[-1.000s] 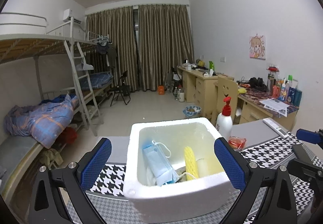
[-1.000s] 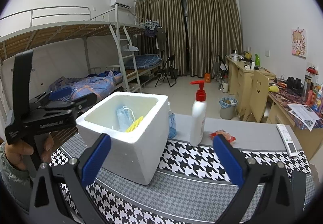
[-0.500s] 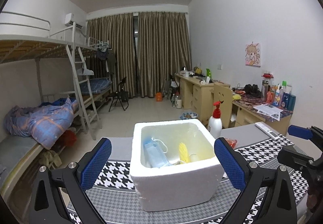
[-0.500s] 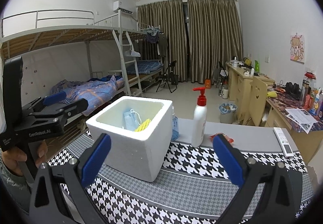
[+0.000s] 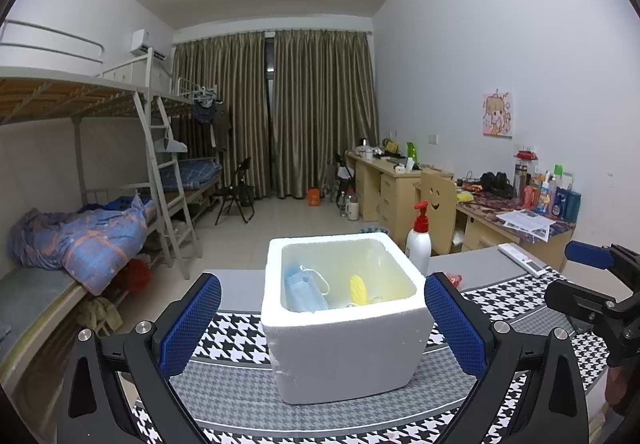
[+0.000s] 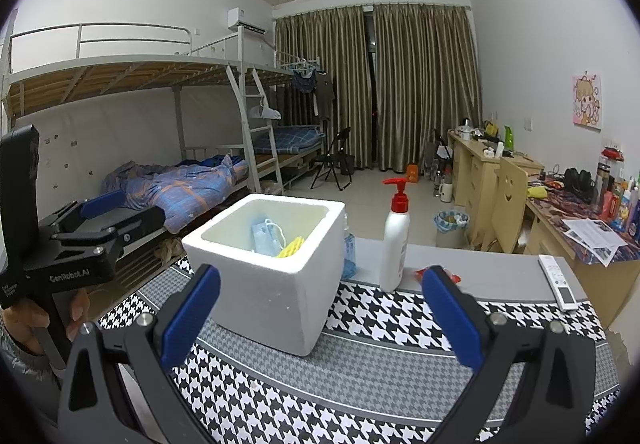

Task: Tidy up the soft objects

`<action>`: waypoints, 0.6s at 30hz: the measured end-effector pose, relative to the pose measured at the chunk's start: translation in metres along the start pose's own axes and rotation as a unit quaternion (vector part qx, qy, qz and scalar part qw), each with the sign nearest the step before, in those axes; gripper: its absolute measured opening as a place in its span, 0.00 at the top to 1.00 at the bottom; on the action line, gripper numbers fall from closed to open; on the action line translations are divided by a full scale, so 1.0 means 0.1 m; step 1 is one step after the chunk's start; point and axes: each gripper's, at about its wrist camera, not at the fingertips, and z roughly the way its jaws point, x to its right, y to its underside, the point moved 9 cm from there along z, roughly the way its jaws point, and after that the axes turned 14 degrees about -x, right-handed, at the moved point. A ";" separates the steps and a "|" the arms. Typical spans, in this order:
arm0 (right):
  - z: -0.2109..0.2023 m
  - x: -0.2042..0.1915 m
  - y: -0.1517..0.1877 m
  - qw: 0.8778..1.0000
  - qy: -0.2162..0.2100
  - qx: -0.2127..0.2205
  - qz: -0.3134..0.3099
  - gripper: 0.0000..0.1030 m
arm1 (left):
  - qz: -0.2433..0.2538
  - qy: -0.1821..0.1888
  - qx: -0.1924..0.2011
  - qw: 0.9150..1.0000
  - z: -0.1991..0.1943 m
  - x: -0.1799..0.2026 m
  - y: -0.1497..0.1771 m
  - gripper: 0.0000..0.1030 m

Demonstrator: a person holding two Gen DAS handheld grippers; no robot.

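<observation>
Foam box [image 5: 344,340] on worktop [image 6: 400,360], holding blue masks [image 5: 302,290] and yellow sponge [image 5: 358,289]; left tongs [image 5: 322,322] and right tongs [image 6: 320,314] wide, empty.

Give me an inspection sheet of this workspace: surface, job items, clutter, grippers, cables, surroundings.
Surface: grey table partly covered by a black-and-white houndstooth mat.
Job's things: white foam box holding a blue face mask and a yellow ribbed sponge.
Clutter: white pump bottle with red top, white remote control, red wrapper.
Grippers: left gripper open, empty; right gripper open, empty.
Cables: nothing seen on the table.
Surroundings: metal bunk beds, brown curtains, cluttered wooden desks.
</observation>
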 end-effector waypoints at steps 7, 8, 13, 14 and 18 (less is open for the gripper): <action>-0.06 -0.02 0.04 1.000 0.001 0.004 -0.001 0.01 | 0.002 0.001 0.009 1.000 -0.13 0.04 0.06 0.01; -0.06 -0.03 0.04 1.000 0.001 0.005 -0.001 0.01 | 0.001 0.001 0.010 1.000 -0.14 0.04 0.07 0.01; -0.08 -0.05 0.07 1.000 0.000 0.005 -0.002 0.01 | 0.000 0.004 0.013 1.000 -0.19 0.05 0.11 0.01; -0.08 -0.06 0.08 1.000 -0.001 0.006 -0.002 0.01 | 0.000 0.005 0.012 1.000 -0.19 0.05 0.12 0.01; -0.11 -0.07 0.11 1.000 -0.002 0.010 -0.001 0.01 | -0.002 0.003 0.015 1.000 -0.23 0.06 0.15 0.01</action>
